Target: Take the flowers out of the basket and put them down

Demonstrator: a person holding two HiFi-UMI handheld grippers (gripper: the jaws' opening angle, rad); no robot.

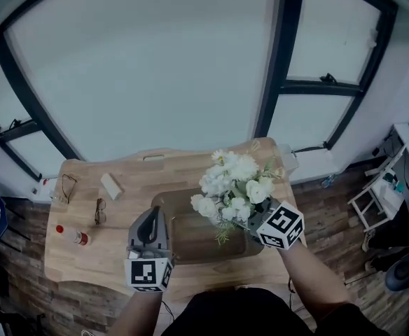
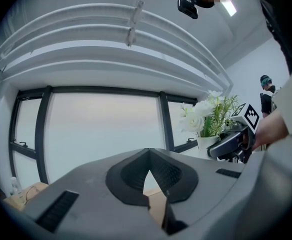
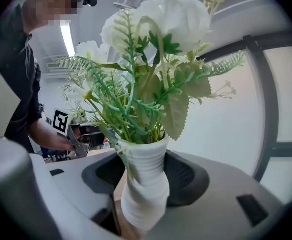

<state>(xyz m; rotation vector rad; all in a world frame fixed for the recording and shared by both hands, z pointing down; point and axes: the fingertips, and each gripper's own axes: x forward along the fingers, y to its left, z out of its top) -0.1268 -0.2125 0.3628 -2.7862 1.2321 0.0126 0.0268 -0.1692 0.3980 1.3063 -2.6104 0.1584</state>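
A bunch of white flowers with green leaves stands upright in a ribbed white vase. My right gripper is shut on that vase, holding it over the right part of the shallow brown basket. The vase and flowers also show at the right of the left gripper view. My left gripper is at the basket's left edge, its jaws meeting at the tips with nothing seen between them.
The wooden table carries a red-capped bottle, two pairs of glasses, and a small white block on its left side. Large windows stand behind the table. A white stool is on the floor to the right.
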